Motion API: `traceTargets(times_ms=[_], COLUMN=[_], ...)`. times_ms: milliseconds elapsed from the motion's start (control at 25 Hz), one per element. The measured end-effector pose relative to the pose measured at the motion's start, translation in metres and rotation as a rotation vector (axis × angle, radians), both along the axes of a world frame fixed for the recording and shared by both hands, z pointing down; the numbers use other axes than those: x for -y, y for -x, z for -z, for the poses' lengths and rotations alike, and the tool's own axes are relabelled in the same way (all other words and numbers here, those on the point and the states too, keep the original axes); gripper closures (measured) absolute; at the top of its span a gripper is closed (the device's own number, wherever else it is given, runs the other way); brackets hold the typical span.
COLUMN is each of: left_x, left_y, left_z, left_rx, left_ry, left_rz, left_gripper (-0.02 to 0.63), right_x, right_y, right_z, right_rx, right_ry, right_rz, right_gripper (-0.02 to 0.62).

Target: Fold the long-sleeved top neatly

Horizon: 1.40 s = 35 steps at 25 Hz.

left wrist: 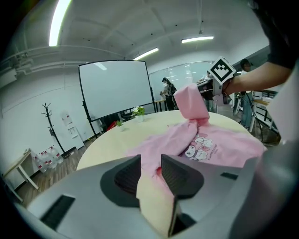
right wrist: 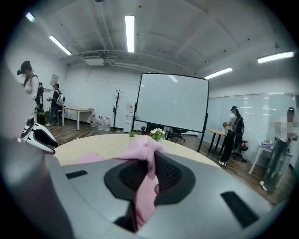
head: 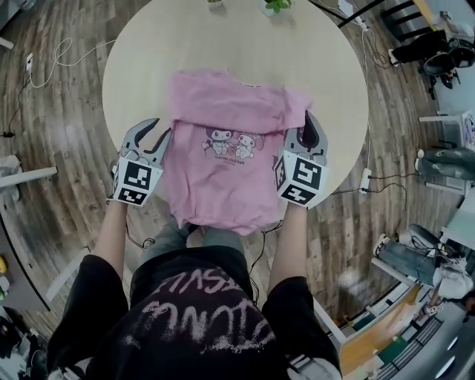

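While clamped on one pink top (head: 223,178), two grippers' fingers: left gripper (head: 156,132), right gripper (head: 310,128).

Table: round and pale beige (head: 148,67), standing on a wood-plank floor (head: 59,148).
Near edge: a pink top (head: 223,178) lay spread, its lower part hanging over the edge.
Far edge: small potted plants (head: 276,6).

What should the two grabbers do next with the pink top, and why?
Probably lower both held edges onto the round table and flatten the fold. The left gripper and right gripper each pinch the pink top, and the right side's bunch hangs raised above it.
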State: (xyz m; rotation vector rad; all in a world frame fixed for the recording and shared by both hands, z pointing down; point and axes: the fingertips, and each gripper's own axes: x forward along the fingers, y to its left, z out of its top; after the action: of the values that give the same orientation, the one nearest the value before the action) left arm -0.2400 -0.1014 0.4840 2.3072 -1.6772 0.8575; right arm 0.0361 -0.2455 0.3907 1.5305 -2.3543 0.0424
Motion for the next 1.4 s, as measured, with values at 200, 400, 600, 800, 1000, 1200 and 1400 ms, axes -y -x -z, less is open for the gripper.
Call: traceTargets(times_ms=[200, 400, 600, 800, 1000, 1200, 1400], left_x=[-0.019, -0.041, -0.052, -0.061, -0.067, -0.072, -0.076], left_y=[0.037, 0.063, 0.08, 0.091, 0.101, 0.107, 0.109], left_z=[-0.008, -0.023, -0.032, -0.038, -0.043, -0.047, -0.049], left_rx=[0.002, 0.029, 0.054, 0.085, 0.058, 0.064, 0.059], left_ry=[0.017, 0.05, 0.07, 0.089, 0.101, 0.108, 0.113], left_rz=[0.049, 0.074, 0.085, 0.078, 0.111, 0.117, 0.119], left_gripper=[0.459, 0.459, 0.459, 0.459, 0.459, 0.459, 0.459], right_x=[-0.003, -0.009, -0.011, -0.012, -0.014, -0.015, -0.023], right_y=[0.063, 0.108, 0.14, 0.163, 0.177, 0.186, 0.204], right_z=[-0.021, -0.053, -0.085, -0.115, -0.128, -0.135, -0.139], right_rx=[-0.028, -0.044, -0.079, -0.132, -0.151, -0.141, -0.132], right_ry=[0.023, 0.068, 0.118, 0.165, 0.188, 0.21, 0.234], right_rz=[0.089, 0.148, 0.2, 0.229, 0.251, 0.274, 0.322], right_gripper=[0.549, 0.548, 0.515, 0.486, 0.439, 0.333, 0.336])
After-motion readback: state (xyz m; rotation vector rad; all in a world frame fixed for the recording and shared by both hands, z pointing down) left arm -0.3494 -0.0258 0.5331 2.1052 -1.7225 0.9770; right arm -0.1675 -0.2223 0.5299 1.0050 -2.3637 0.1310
